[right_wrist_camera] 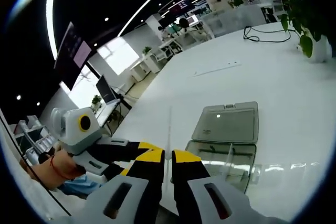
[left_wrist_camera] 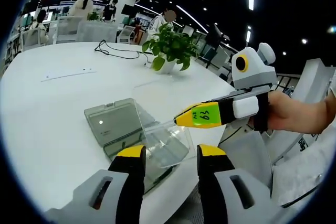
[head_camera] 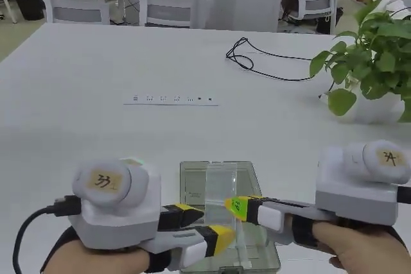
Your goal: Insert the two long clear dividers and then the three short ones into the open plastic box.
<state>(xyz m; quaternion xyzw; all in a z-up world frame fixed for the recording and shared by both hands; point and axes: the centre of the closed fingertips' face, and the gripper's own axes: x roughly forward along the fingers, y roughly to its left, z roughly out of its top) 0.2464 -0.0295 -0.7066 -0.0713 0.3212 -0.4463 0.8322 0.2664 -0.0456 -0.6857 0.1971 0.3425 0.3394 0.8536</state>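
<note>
Left gripper (left_wrist_camera: 170, 153): jaws apart, empty, hovering at the near-left side of the open plastic box (right_wrist_camera: 231, 166). The box sits on the white table (head_camera: 96, 94) right in front of us, with its lid (right_wrist_camera: 228, 121) lying flat behind it. A clear divider (head_camera: 221, 184) stands upright over the box; we can't tell if it touches yet. Right gripper (right_wrist_camera: 169, 156): jaws clamped on the divider's edge. We'd judge the sheet light, thin, slick and slightly flexible. Pinch near an edge, keep it square, don't over-squeeze.
</note>
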